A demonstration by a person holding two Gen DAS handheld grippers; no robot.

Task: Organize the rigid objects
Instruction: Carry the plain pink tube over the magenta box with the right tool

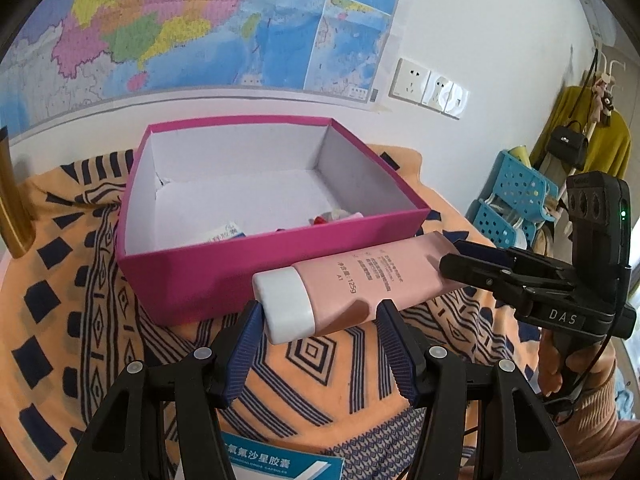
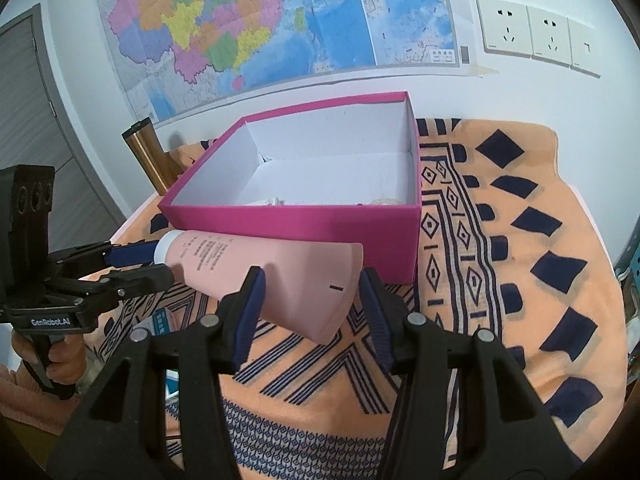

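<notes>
While the pink plastic squeeze tube with a white cap (image 1: 352,284) hangs before the magenta cardboard box (image 1: 224,268), left gripper (image 1: 318,316) pinches its stiff cap end, right gripper (image 2: 310,292) its soft crimped tail; light, likely slippery.

Left tool (image 1: 318,322) fills the bottom of the view, blue pads either side of the white cap end of a pink tube (image 1: 352,284); pads touch cap and body. Tube lies roughly level, above the cloth, just in front of the magenta box (image 1: 224,268). Right tool (image 1: 476,264) comes in from the right w/ its fingers clamped on the tube's flat crimped end; a hand (image 1: 576,364) holds its grip. Box is open-topped, white inside, a few small items in the near corner, too hidden to ID. Orange patterned cloth (image 1: 60,352) covers the tabletop. Blue-white medicine pack (image 1: 276,462) at the bottom edge. Map (image 1: 180,28) on the wall behind, sockets (image 1: 430,86) to its right.
</notes>
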